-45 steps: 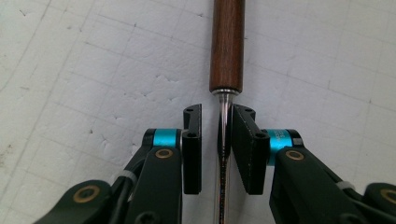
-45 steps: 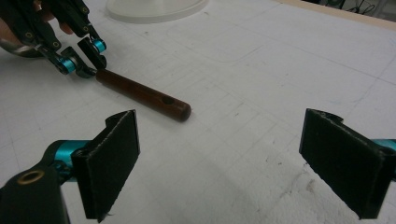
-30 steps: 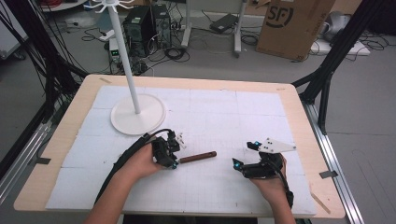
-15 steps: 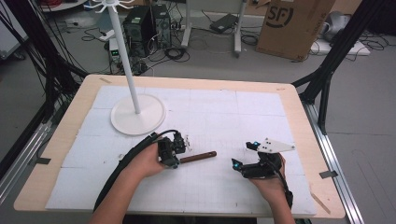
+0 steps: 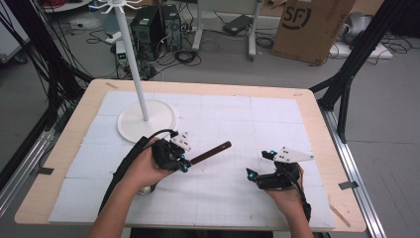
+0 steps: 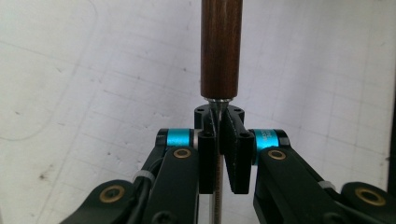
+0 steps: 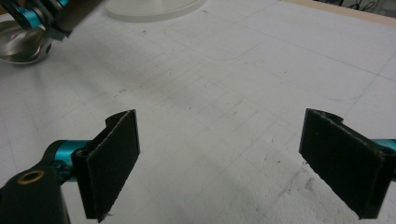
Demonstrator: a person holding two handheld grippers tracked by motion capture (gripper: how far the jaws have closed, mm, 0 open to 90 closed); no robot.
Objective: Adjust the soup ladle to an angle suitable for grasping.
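left gripper (image 6: 219, 140): jaws clamped on ladle (image 5: 210, 152) shaft, near desk (image 5: 317, 106) front edge | right gripper (image 7: 224, 158): jaws wide, nothing between

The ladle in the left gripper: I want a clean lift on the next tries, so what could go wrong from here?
The left gripper pinches only the thin metal shank just below the ladle's wooden handle, so the ladle could twist or slip between the pads. Its steel bowl hangs low over the white mat and might drag or knock it. The white stand is close by, so a wide swing could strike its pole.
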